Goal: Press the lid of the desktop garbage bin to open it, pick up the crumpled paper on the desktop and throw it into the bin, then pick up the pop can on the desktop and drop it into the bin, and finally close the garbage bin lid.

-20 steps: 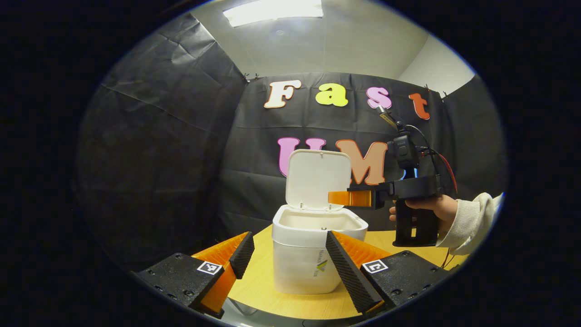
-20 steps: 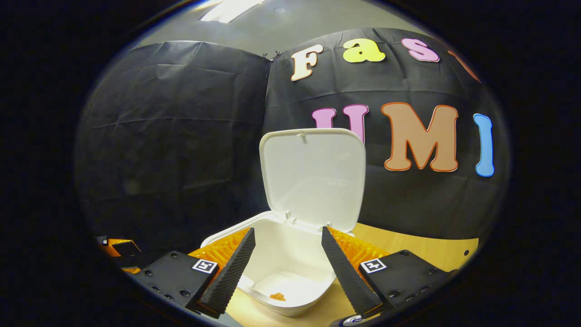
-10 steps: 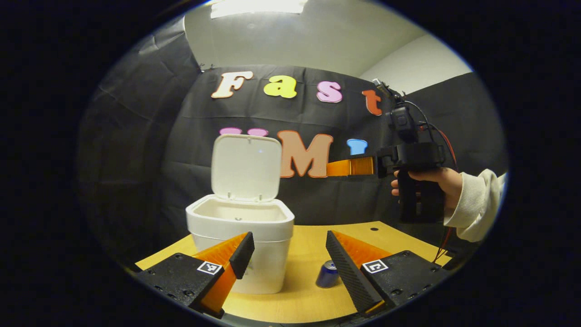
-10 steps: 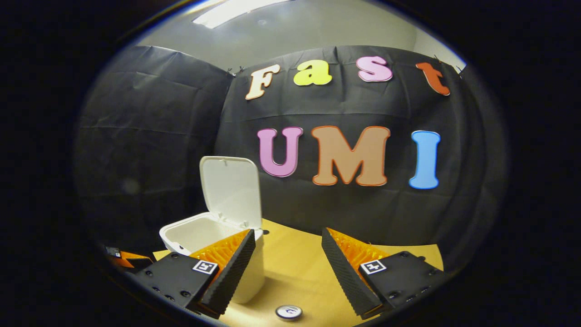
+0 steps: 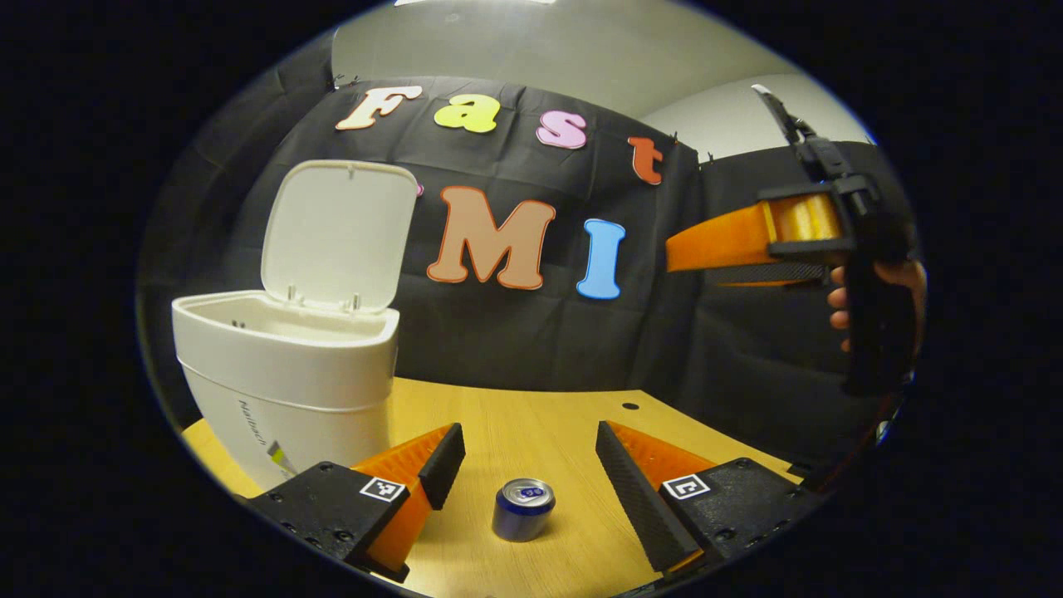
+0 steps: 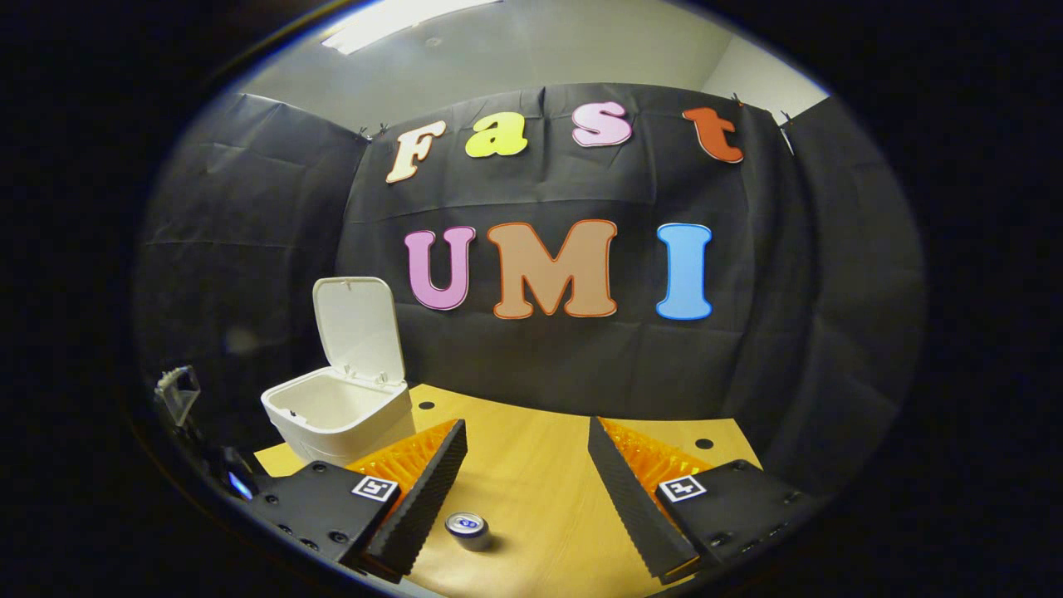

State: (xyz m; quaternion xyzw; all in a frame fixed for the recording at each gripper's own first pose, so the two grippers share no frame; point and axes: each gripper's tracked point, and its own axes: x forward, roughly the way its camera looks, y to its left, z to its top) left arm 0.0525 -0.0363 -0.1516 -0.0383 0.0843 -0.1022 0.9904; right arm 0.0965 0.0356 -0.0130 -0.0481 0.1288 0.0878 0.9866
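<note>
Both my hand-held grippers gape wide, empty. Left hand-held gripper (image 5: 525, 453) lined up on small blue aluminium pop can (image 5: 523, 509) standing mid-desk — ready to straddle it. White plastic bin (image 5: 286, 365) at desk's left edge, lid (image 5: 339, 235) propped upright to receive can. Right hand-held gripper (image 6: 525, 453) held back.

Wood table (image 6: 540, 465), black cloth wall (image 6: 772, 349), ceiling light (image 6: 399, 17).

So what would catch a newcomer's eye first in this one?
Probably the white garbage bin at the left of the wooden desktop, its lid standing wide open. Next, the pop can upright between the open fingers of the left gripper, and the right gripper held high at right.
</note>
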